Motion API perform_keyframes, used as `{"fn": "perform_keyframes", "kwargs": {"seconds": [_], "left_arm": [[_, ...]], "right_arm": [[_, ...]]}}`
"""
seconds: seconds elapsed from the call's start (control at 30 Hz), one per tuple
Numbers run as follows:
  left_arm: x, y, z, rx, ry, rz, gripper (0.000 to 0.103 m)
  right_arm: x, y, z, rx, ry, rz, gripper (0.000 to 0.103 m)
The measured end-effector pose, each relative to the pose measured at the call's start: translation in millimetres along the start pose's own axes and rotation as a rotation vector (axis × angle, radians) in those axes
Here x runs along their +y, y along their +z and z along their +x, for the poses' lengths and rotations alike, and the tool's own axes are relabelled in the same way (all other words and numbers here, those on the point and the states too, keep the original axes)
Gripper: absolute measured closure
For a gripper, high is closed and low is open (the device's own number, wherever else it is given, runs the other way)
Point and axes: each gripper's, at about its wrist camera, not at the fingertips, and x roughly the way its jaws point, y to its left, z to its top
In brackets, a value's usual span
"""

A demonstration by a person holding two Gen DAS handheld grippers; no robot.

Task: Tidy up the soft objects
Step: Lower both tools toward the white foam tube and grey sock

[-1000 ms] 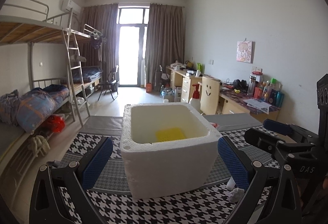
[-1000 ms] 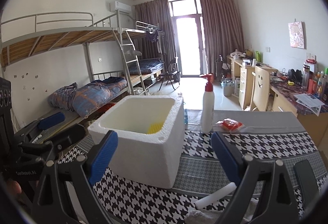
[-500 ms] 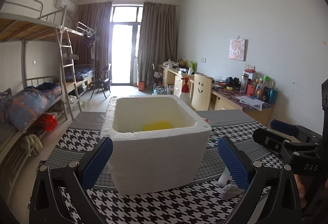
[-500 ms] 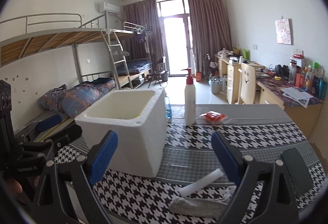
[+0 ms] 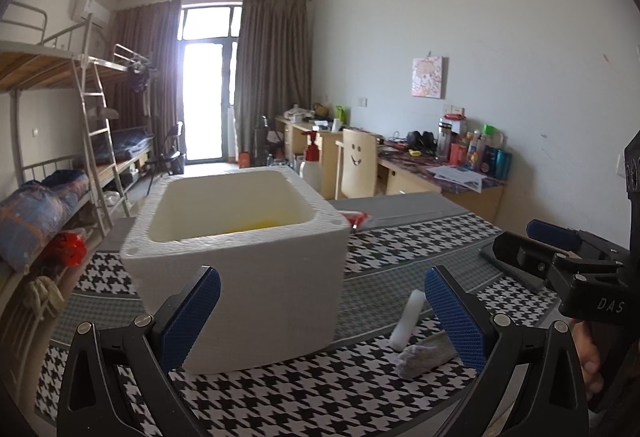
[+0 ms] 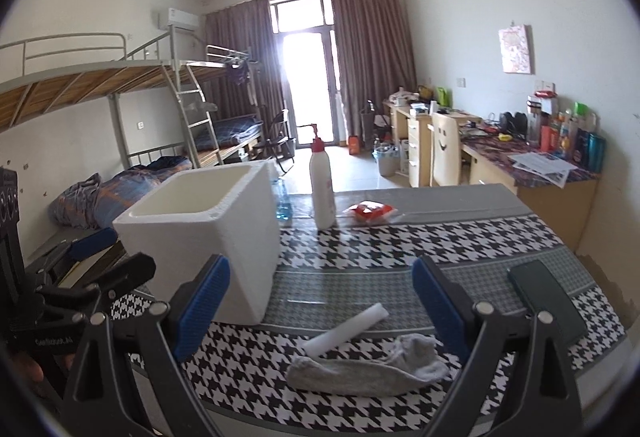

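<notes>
Both tongs are hanging with their blades wide apart and nothing between them. The right gripper (image 6: 320,301) is hovering over a grey sock (image 6: 368,367) and a white foam roll (image 6: 346,329), which are lying touching on the checked cloth (image 6: 460,237). The left gripper (image 5: 320,311) is facing the foam box (image 5: 240,249), where something yellow (image 5: 256,225) is showing inside. This looks like the reach for the sock; next, lowering, pinching its bulk, then lifting it over the rim.
</notes>
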Motion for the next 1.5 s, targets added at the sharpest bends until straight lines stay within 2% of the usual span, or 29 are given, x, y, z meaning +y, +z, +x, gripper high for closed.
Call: {"fn": "perform_keyframes", "kwargs": {"seconds": [0.77, 1.17, 1.5], "left_arm": [[-17, -3, 36, 0.069, -0.089, 0.027, 0.001], [-33, -7, 60, 0.126, -0.154, 0.048, 0.001], [-39, -14, 77, 0.179, -0.170, 0.056, 0.001]], "right_arm": [[-23, -20, -6, 0.011, -0.080, 0.043, 0.008], [-43, -35, -1, 0.059, -0.114, 0.083, 0.008], [-53, -43, 14, 0.118, -0.133, 0.099, 0.008]]}}
